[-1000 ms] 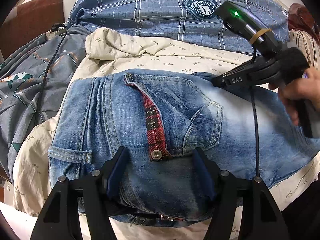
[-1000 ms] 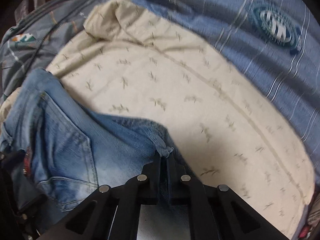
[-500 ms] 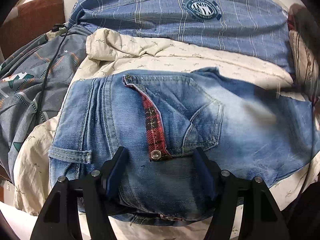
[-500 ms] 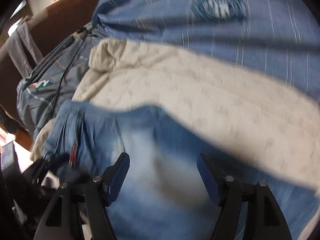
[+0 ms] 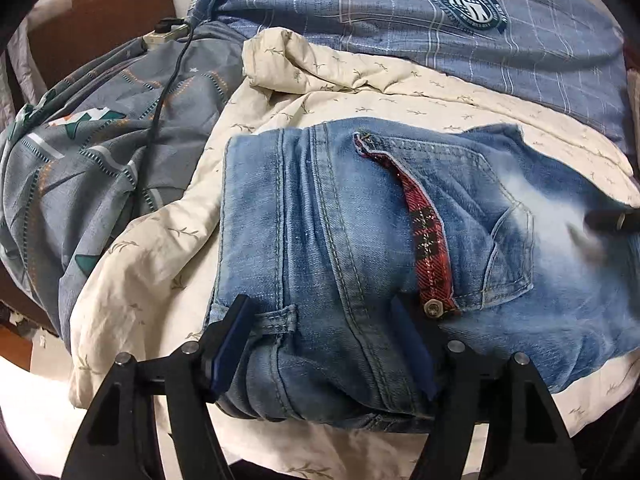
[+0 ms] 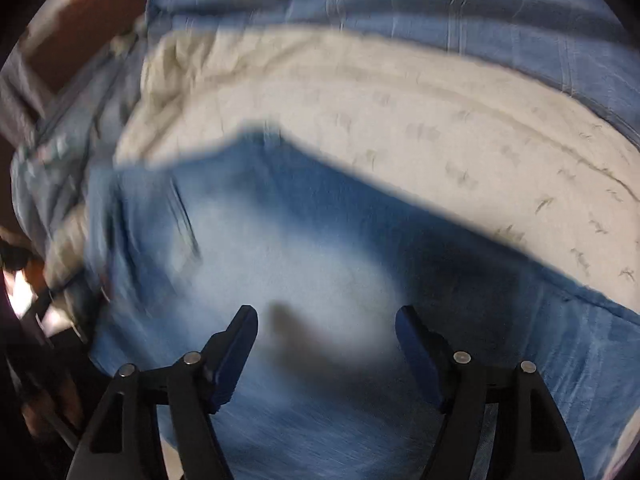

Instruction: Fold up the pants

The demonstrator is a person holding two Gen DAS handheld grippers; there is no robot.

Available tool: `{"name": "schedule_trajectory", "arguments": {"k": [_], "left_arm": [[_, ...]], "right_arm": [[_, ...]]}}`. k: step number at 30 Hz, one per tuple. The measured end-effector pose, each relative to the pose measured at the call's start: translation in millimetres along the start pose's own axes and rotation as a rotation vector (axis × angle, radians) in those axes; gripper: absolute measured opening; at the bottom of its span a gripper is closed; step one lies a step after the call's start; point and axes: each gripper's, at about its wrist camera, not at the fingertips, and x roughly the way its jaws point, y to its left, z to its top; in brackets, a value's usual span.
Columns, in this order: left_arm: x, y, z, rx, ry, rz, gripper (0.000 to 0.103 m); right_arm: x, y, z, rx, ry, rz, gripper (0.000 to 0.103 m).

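Light-blue jeans (image 5: 360, 220) lie folded on a cream sheet (image 5: 152, 272), back pocket up, with a red plaid flap (image 5: 428, 248) and a metal button (image 5: 432, 307). My left gripper (image 5: 320, 336) stands wide at the waistband end. Its fingers rest down on the denim, one by the belt loop, one beside the button, with a thick fold bulging between them. In the blurred right wrist view my right gripper (image 6: 326, 340) is open just above a flat stretch of the jeans (image 6: 320, 260), nothing between its pads. A dark blurred piece of it shows at the left view's right edge.
A blue plaid pillow (image 5: 400, 20) with a round badge lies behind the jeans. A grey patterned quilt (image 5: 80, 160) is bunched at the left, with a black cable (image 5: 160, 112) running to a power strip (image 5: 164, 32). Brown furniture (image 5: 100, 12) stands at the far left.
My right gripper let go of the jeans' far edge, opened wide and swung back over the flat denim. The left gripper slid a little left along the waistband.
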Motion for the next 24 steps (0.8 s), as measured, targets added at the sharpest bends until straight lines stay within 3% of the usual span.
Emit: {"name": "schedule_trajectory", "arguments": {"k": [3,5,8,9,12,16,19,20,22,24], "left_arm": [[0.9,-2.2,-1.1,0.006,-0.016,0.002,0.073],[1.8,-3.7,-1.9,0.009,-0.024,0.003,0.074],[3.2,-4.4,-1.6,0.017,-0.037,-0.003,0.074],[3.8,-3.0,-1.9,0.016,-0.039,-0.006,0.074],[2.7,-1.6,-3.6,0.007,-0.041,-0.014,0.075],[1.2,-2.4,-4.6,0.004,-0.044,-0.011,0.075],[0.7,-3.4,-4.4,0.004,-0.047,-0.005,0.075],[0.3,-3.9,-4.3,0.004,-0.049,-0.003,0.075],[-1.1,-4.1,-5.4,0.005,-0.053,0.002,0.075],[-1.0,-4.0,-4.9,0.002,-0.053,0.002,0.075]], "right_arm": [[-18.4,5.9,20.2,0.047,-0.104,0.134,0.075],[-0.2,0.7,33.6,0.104,-0.070,0.223,0.075],[44.3,-25.9,41.3,0.196,0.013,0.196,0.072],[46.6,-43.7,42.7,0.281,-0.040,0.272,0.072],[28.9,-65.9,39.5,0.420,-0.090,0.347,0.072],[-12.0,-70.6,7.3,0.389,-0.163,0.411,0.072],[-4.2,-100.0,-8.3,0.431,-0.135,0.318,0.072],[6.5,-117.4,-9.6,0.461,-0.115,0.274,0.065],[7.1,-144.5,-14.2,0.578,-0.193,0.390,0.065],[-6.4,-148.7,-15.6,0.616,-0.208,0.368,0.065]]}}
